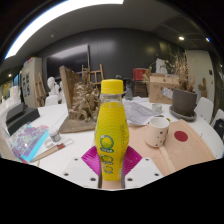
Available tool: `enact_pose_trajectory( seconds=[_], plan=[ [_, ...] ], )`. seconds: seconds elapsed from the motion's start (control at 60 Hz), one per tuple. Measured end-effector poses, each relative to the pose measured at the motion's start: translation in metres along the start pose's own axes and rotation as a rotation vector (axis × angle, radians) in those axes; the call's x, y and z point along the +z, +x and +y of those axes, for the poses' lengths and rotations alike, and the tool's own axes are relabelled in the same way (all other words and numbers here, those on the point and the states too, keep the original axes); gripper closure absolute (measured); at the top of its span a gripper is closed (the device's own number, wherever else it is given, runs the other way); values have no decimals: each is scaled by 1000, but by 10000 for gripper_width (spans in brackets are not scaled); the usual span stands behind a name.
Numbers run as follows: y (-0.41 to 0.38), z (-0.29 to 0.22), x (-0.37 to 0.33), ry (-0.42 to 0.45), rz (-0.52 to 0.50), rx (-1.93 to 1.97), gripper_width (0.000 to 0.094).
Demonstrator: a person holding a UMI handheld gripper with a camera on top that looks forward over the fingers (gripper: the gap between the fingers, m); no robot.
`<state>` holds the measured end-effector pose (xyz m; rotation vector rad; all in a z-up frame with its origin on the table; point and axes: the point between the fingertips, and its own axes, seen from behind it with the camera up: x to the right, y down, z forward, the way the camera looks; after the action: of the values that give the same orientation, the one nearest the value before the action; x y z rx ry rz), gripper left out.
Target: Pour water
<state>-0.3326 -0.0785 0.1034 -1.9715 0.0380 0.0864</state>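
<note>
A yellow drink bottle (111,135) with an orange cap and a green logo stands upright between my fingers. My gripper (111,165) has its magenta pads (92,158) pressed against both sides of the bottle's lower body, so it is shut on it. A white cup (158,129) stands to the right, beyond the fingers, on a light wooden board (185,148). A round red coaster (181,135) lies on the board just right of the cup.
A wooden model structure (82,98) stands behind the bottle to the left. A dark potted plant (184,98) stands at the far right. A clear bag with colourful items (30,142) and a brush lie at the left on the white table (70,140).
</note>
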Motion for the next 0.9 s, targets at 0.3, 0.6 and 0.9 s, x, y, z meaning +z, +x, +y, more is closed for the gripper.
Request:
enact_pose_trajectory(
  seconds=[0.3, 0.6, 0.9],
  plan=[
    [-28, -129, 42, 29, -368, 906, 690],
    [9, -145, 93, -39, -528, 1663, 688],
    [28, -132, 100, -73, -527, 1761, 688]
  ],
)
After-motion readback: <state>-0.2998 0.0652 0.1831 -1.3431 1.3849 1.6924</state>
